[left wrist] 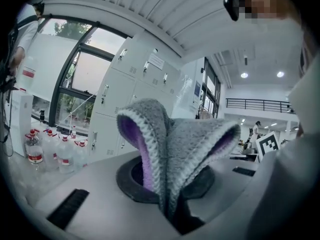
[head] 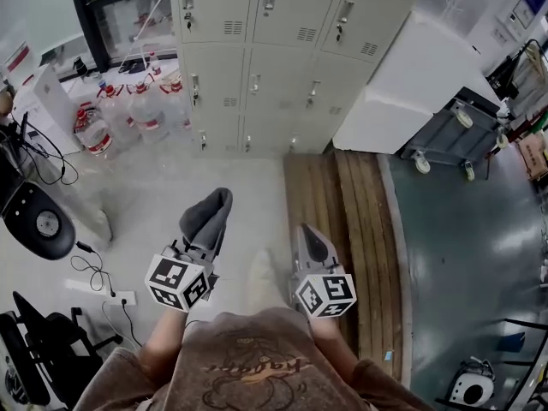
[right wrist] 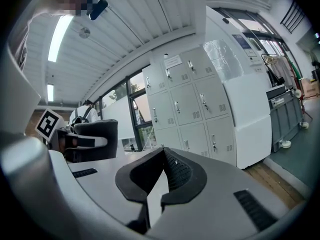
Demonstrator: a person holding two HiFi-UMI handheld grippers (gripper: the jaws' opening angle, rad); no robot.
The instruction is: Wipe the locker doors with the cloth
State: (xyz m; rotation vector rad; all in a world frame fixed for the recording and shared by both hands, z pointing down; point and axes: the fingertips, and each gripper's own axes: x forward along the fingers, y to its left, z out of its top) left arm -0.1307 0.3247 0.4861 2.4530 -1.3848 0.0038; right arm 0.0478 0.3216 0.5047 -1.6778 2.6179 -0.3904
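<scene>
The left claw (left wrist: 168, 206) is clamped on the cloth (left wrist: 172, 144), held well short of the locker doors (head: 274, 58); the right claw (right wrist: 161, 176) is closed, empty; wiping is judged not yet started.

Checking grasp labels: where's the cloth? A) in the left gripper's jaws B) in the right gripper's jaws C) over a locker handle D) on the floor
A: the left gripper is shut on the grey cloth, which stands up from its jaws; the right gripper is shut on nothing.

Floor (head: 248, 178) is lying open before the lockers (head: 265, 58), water bottles (head: 128, 110) crowding their left, a white cabinet (head: 411, 75) their right.
</scene>
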